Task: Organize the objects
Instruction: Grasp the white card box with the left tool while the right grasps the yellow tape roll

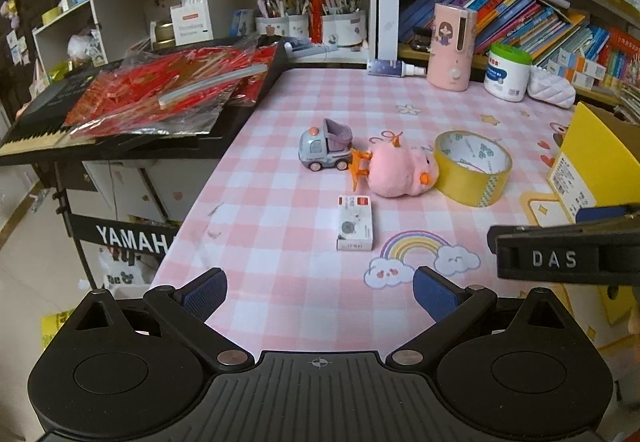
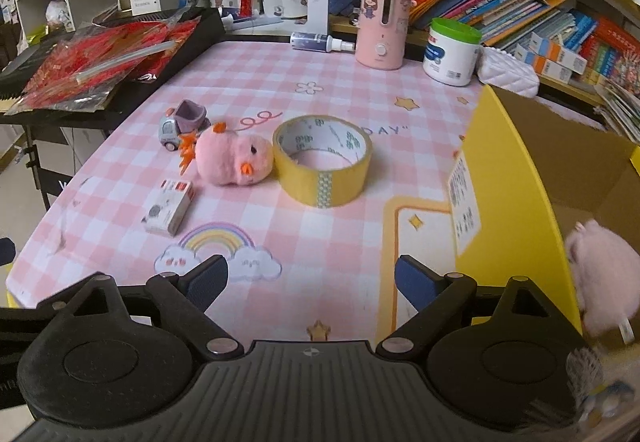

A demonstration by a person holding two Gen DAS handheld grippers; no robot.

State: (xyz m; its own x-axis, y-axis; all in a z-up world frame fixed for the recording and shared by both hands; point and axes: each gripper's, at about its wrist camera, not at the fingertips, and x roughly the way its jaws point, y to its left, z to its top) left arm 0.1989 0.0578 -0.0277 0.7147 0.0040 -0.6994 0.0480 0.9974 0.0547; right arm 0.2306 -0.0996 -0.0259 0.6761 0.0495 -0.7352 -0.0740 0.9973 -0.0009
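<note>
Tablecloth (image 2: 280, 74): pink-white check. Plush chick (image 2: 234, 160): pink, orange beak. Tape roll (image 2: 324, 162): yellow. Box (image 2: 516, 170), right of frame: yellow. Toy truck (image 2: 182, 124): grey-lilac.

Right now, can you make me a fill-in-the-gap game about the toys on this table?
1. The fluffy pink plush chick lies touching the roll of ____ tape.
2. The small grey toy truck carries a ____ bucket.
3. The small white box lies just above the painted ____.
4. Both tongs, left and right, are ____.

Missing words: yellow; purple; rainbow; open
</note>
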